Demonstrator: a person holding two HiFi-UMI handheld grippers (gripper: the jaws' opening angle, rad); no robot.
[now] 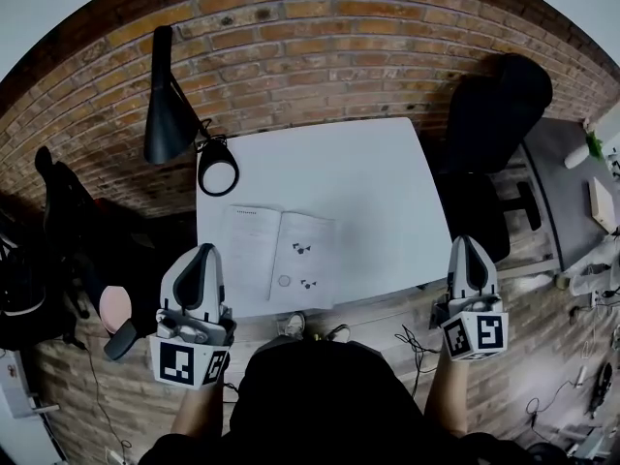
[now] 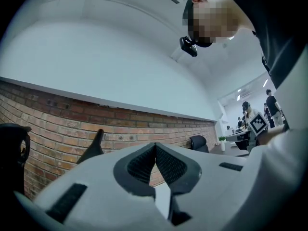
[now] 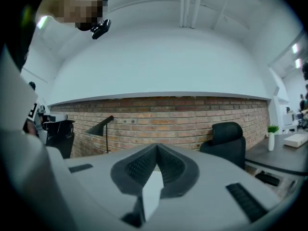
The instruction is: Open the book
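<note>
The book (image 1: 281,258) lies open and flat near the front edge of the white table (image 1: 378,182), its pale pages showing a few small dark figures. My left gripper (image 1: 199,252) is held at the table's front left corner, just left of the book, with its jaws shut and nothing between them. My right gripper (image 1: 469,242) hovers off the table's front right corner, well apart from the book, also shut and empty. The left gripper (image 2: 155,146) in its own view and the right gripper (image 3: 156,148) in its own view both face the brick wall; the book is hidden there.
A black desk lamp (image 1: 174,114) stands at the table's back left with its round head (image 1: 218,172) over the corner. A black office chair (image 1: 494,105) sits at the back right, beside a grey desk (image 1: 567,182). Cables lie on the floor at the right.
</note>
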